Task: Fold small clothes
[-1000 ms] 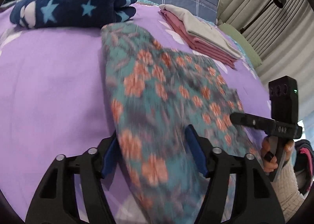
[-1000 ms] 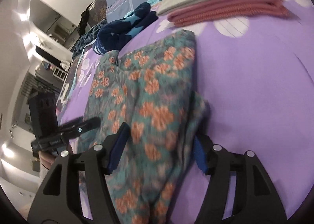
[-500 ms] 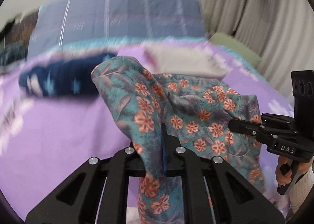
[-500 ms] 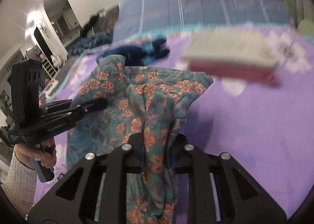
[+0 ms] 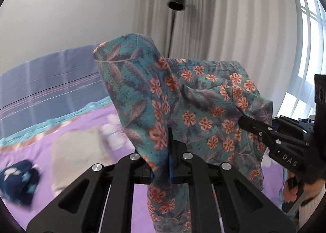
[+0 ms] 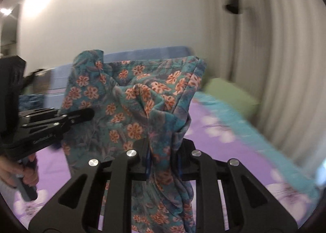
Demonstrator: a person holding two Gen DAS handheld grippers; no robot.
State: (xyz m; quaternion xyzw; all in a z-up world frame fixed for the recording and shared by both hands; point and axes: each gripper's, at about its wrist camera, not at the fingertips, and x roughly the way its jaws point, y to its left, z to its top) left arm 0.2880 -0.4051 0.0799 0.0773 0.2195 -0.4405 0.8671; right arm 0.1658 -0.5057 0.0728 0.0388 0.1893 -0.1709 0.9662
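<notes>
Left gripper (image 5: pixel 163 163) clamped tight on one edge of the floral garment (image 5: pixel 195 110); blue pad edge visible against the cloth, no gap between jaws; fabric bunched through the pinch, draping below and rising above it to a peak in front of the wall.
Right gripper (image 6: pixel 163 155) likewise pinched on the floral garment (image 6: pixel 134 106); thick fold of cloth squeezed between the blue pads, more hanging down past the fingers.
Garment up off the bed, stretched between the two tools, top hem running roughly level across the right wrist view; teal with orange flowers and grey leaves; middle sagging in loose folds.
Right tool also seen from the left wrist view at the far right edge (image 5: pixel 252 125), tip buried in the cloth; left tool seen from the right wrist view at the left edge (image 6: pixel 85 114), tip against the cloth; hand (image 6: pixel 24 173) wrapped on its handle.
Purple bedspread (image 5: pixel 85 131) underneath, white flower print, teal border; blurred.
Navy star-print bundle (image 5: pixel 18 178) on the bed at lower left; pale folded stack (image 5: pixel 75 151) beside it, blurred.
Blue plaid pillow (image 5: pixel 51 86) at the head of the bed; green cushion (image 6: pixel 230 94) near the curtain (image 5: pixel 234 29); black floor lamp (image 5: pixel 177 3) in front of the curtain.
</notes>
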